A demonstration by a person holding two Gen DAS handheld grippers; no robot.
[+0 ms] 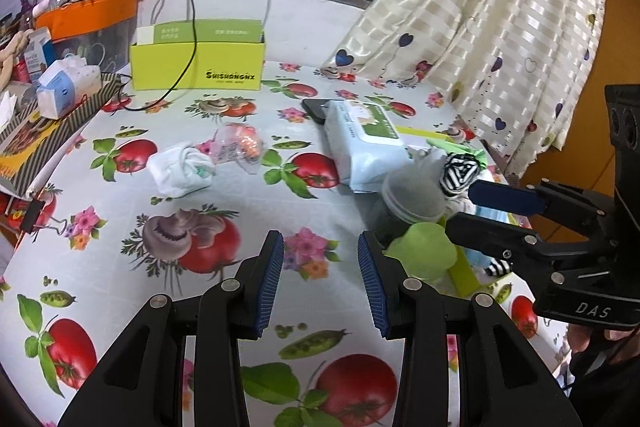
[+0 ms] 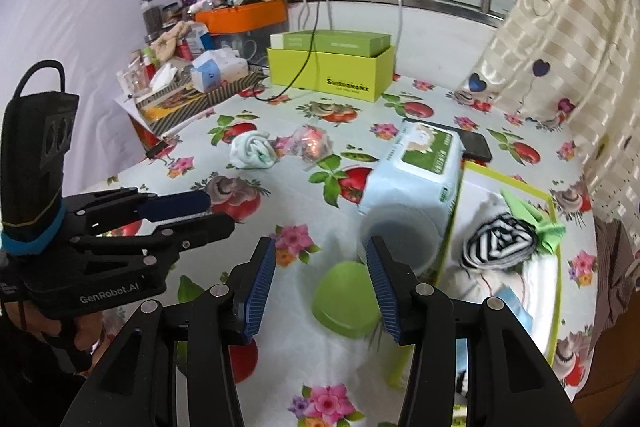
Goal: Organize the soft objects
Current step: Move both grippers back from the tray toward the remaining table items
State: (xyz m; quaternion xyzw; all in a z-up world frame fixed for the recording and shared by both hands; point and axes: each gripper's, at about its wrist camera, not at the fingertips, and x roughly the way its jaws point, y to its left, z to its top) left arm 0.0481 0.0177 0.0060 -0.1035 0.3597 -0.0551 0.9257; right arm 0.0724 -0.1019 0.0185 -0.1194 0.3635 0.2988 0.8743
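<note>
Both grippers empty, above the fruit-print tablecloth (image 1: 100, 251).

Left gripper (image 1: 321, 281): jaws apart, nothing between them. Right gripper (image 2: 321, 285): jaws apart, nothing gripped; a green lid (image 2: 347, 301) lies on the cloth below the gap. White rolled sock (image 1: 182, 169) lies loose mid-table, just beside a small clear bag (image 1: 240, 145). Striped black-and-white sock roll (image 2: 498, 246) sits inside the yellow-green tray (image 2: 556, 291), near the wet-wipes pack (image 2: 416, 171).

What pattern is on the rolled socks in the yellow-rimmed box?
Black-and-white stripes on the rolled socks; clearest in the right wrist view.
</note>
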